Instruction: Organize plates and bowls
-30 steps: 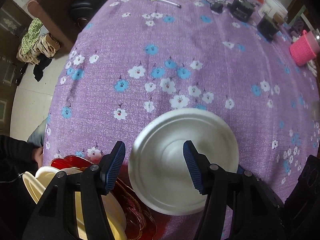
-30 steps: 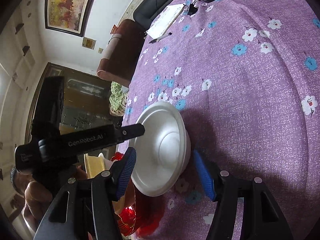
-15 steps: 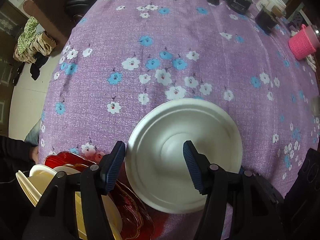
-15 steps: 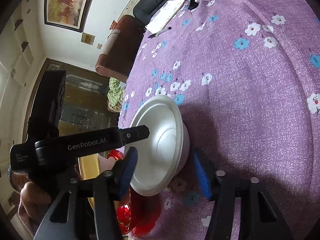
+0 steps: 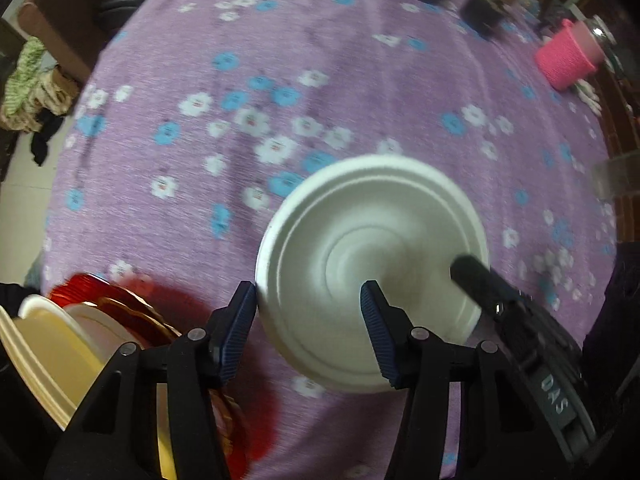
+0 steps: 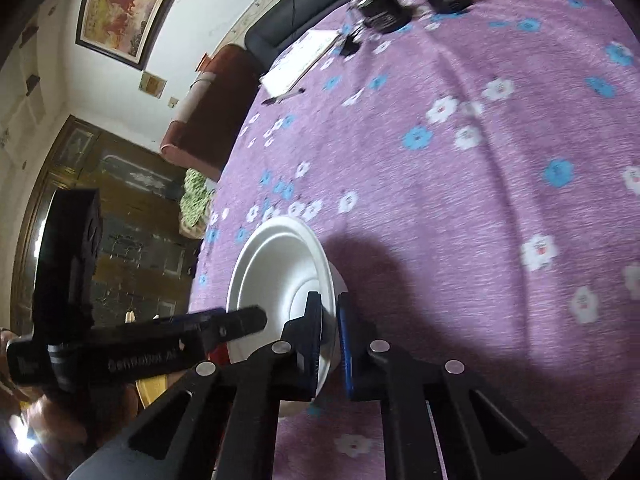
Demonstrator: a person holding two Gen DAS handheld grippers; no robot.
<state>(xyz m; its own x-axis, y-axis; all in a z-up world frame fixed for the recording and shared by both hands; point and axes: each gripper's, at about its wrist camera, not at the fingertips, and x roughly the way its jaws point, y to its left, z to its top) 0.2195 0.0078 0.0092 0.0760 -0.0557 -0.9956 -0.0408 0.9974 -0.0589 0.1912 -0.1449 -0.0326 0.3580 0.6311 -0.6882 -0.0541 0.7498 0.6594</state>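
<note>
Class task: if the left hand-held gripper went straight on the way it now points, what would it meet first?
Most likely the white bowl: its near rim sits between the open left hand-held gripper fingers, though depth is unclear.

A white bowl (image 5: pixel 372 248) sits on purple cloth (image 5: pixel 360 80) patterned with white-and-blue flowers, beside red plates (image 5: pixel 132 300).
</note>
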